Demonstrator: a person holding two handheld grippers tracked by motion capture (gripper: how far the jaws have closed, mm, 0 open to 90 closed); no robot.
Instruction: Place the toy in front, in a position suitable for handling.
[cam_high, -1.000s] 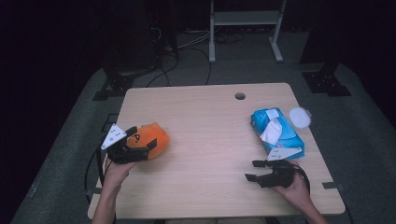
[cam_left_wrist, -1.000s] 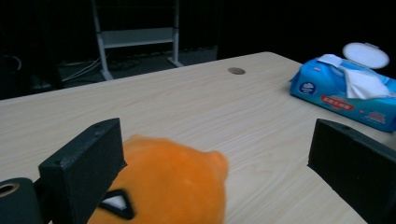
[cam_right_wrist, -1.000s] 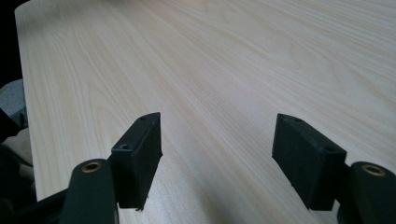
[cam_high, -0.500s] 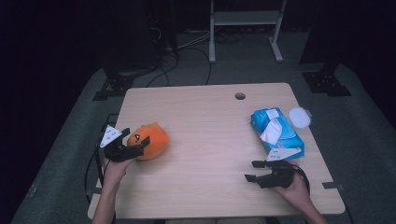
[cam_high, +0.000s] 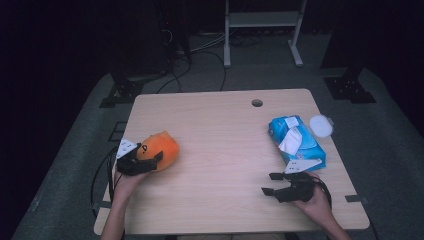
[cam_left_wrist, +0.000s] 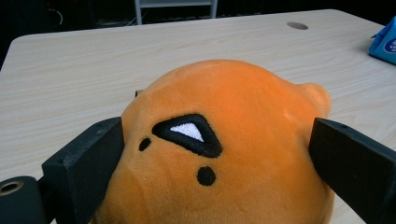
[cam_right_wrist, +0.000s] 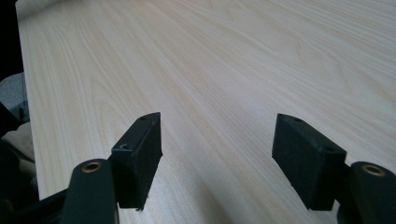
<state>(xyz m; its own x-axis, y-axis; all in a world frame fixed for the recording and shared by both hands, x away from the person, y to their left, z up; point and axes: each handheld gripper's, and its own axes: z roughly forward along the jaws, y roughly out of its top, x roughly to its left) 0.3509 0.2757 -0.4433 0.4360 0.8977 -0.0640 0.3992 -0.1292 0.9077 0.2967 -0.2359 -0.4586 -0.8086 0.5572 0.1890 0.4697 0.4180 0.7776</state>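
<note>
On the pale wooden table (cam_high: 220, 150), near its left edge, our left tool (cam_left_wrist: 215, 154) pinches the orange plush toy (cam_left_wrist: 224, 140), soft, light and squashy, best held across its middle, while our right tool (cam_right_wrist: 217, 154) rests spread.

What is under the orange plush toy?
The orange plush toy sits on the wooden table, between the left gripper's jaws. The spot beneath it is covered, so anything there is hidden.

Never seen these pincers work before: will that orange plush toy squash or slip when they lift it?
The orange plush toy looks soft, so it will probably squash. Its fuzzy surface should resist slipping from the left gripper, whose jaws flank it. It is probably light for its size.
</note>
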